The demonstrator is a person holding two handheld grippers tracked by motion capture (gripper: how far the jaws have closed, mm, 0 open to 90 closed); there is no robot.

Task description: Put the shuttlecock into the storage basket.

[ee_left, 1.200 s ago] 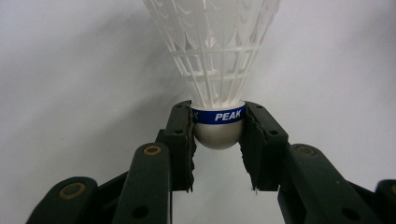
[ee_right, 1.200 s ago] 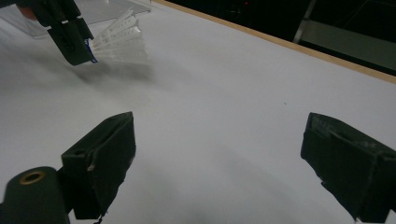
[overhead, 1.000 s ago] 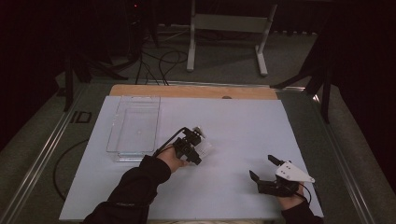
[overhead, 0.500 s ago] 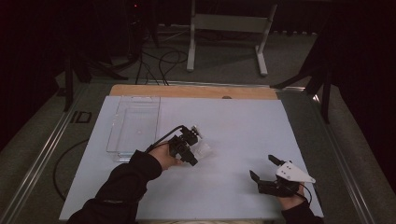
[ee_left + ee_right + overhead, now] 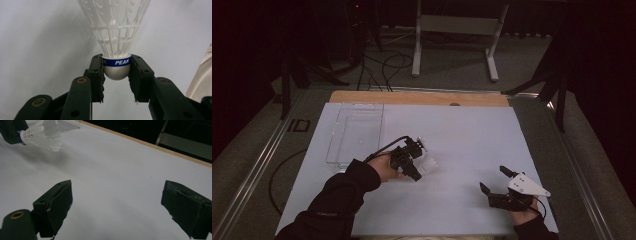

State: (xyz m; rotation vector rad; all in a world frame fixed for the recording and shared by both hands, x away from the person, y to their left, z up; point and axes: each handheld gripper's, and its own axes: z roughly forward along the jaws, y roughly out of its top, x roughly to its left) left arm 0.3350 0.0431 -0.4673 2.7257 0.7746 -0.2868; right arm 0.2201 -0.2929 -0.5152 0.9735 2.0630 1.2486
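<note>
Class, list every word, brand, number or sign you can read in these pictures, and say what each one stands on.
"PEAK": white letters on the blue band around the shuttlecock's cork base, between the jaws of the left hand-held gripper.
At the band's left end a further mark is cut off by the jaw, unreadable.
No other text is legible.

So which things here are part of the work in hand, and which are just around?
In the job:
- shuttlecock, its cork clamped in the left claw
- clear tray, beside that hand, likely involved

Just around:
- right claw, open over the bare white table sheet
- metal stand behind the table
</note>
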